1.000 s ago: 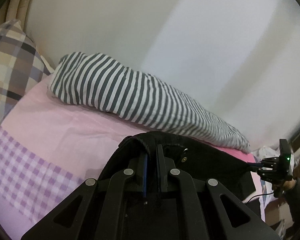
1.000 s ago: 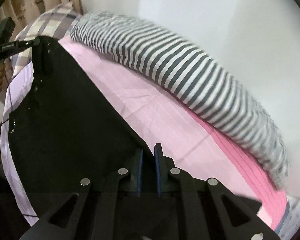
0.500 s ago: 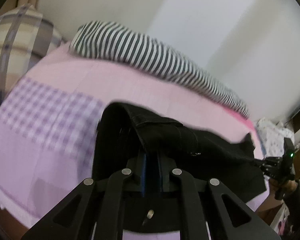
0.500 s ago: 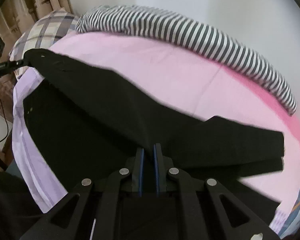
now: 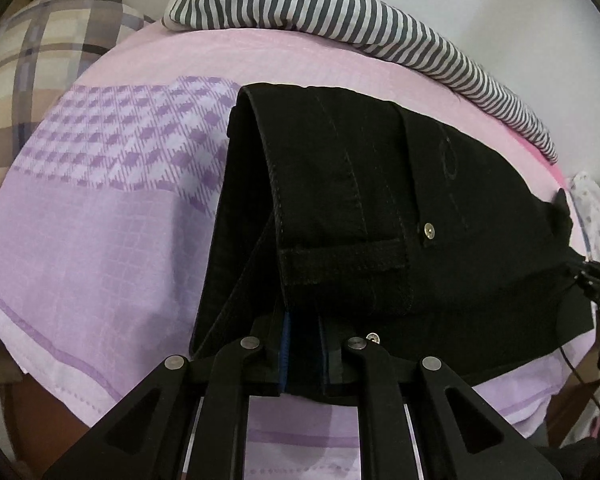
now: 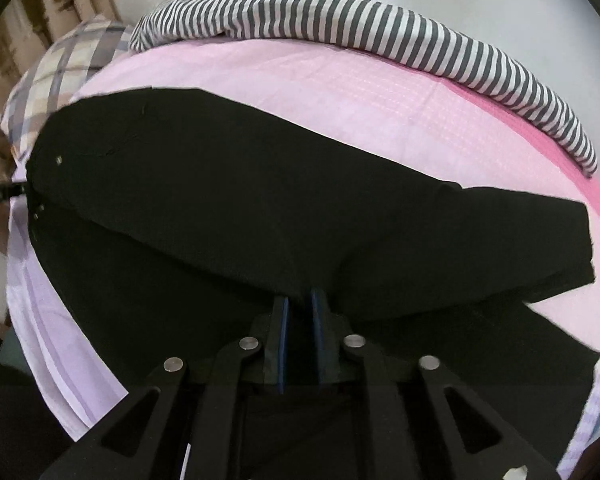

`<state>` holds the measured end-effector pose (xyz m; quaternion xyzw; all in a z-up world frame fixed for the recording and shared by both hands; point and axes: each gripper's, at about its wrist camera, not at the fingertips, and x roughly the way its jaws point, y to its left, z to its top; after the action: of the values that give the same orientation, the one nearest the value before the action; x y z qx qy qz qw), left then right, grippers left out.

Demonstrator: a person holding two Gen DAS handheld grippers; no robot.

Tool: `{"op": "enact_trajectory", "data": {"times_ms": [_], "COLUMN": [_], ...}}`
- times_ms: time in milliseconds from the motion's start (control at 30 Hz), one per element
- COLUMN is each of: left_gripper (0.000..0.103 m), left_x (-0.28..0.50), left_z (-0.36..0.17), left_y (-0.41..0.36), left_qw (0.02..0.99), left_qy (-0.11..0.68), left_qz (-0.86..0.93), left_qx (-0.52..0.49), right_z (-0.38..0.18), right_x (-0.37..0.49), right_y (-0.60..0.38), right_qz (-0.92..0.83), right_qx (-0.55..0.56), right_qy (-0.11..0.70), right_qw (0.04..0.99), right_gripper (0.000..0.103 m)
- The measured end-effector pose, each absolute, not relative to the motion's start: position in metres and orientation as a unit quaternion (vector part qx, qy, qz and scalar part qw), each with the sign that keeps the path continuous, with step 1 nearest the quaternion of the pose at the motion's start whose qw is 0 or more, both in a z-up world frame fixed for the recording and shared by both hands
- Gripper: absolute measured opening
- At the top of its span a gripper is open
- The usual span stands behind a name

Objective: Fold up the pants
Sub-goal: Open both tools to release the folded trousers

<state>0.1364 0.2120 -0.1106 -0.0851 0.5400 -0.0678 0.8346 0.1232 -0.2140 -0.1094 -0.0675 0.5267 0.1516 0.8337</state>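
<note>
pants (image 5: 360,184): black stitched denim (folded) | sheet (image 5: 100,240): smooth lilac check

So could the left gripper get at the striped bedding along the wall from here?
Probably not yet: the left gripper has the black pants between its opening jaws, and the striped bedding lies across the pink sheet.

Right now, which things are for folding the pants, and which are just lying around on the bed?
For the job: black pants, left gripper and right gripper, jaws opening with pants cloth between them.

Just lying about: striped bedding, plaid pillow, pink and purple sheet.
</note>
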Motion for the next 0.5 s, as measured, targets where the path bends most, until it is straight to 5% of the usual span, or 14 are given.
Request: {"op": "enact_trajectory", "data": {"times_ms": [167, 267, 500], "left_gripper": [0.033, 0.052, 0.054], "left_x": [0.131, 0.122, 0.094], "left_z": [-0.103, -0.094, -0.077], "left_y": [0.219, 0.23, 0.262], "left_qw": [0.826, 0.825, 0.802], "left_qy": [0.552, 0.55, 0.512], "left_qz": [-0.048, -0.029, -0.045], "left_qx": [-0.106, -0.124, -0.303], "right_z": [-0.1, -0.087, -0.069], "right_x": [0.109, 0.096, 0.071], "right_y": [-0.218, -0.222, -0.254], "right_qz": [0.152, 0.151, 0.159], "right_qx": [-0.044, -0.032, 0.119], "right_qy": [0.512, 0.5, 0.478], "right_qw": [0.844, 0.852, 0.856], "right_gripper": [0.038, 0.042, 0.045]}}
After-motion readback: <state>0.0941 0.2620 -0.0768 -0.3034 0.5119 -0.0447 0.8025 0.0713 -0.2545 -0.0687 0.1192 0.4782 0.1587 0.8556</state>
